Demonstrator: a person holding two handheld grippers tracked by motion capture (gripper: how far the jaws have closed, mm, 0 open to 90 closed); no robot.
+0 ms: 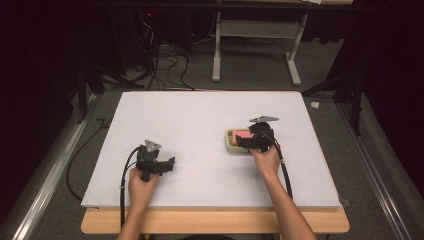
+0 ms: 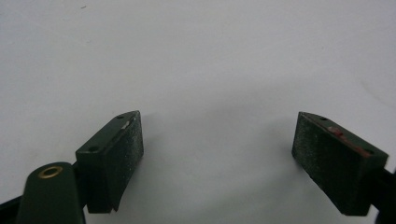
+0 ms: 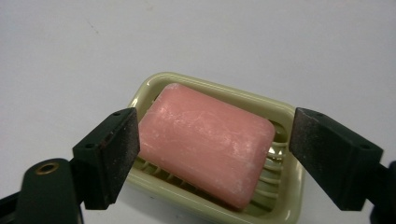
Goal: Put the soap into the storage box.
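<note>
A pink bar of soap lies in a pale green ribbed soap dish on the white table; the high view shows the soap and the dish right of centre. My right gripper is open, its jaws on either side of the soap just above the dish, not touching it; the right gripper covers part of the dish from above. My left gripper is open over bare table, nothing between its jaws; the left gripper rests at the front left.
The white tabletop sits on a wooden board whose front edge runs along the bottom. Beyond the table, cables and a white desk frame stand on the grey floor.
</note>
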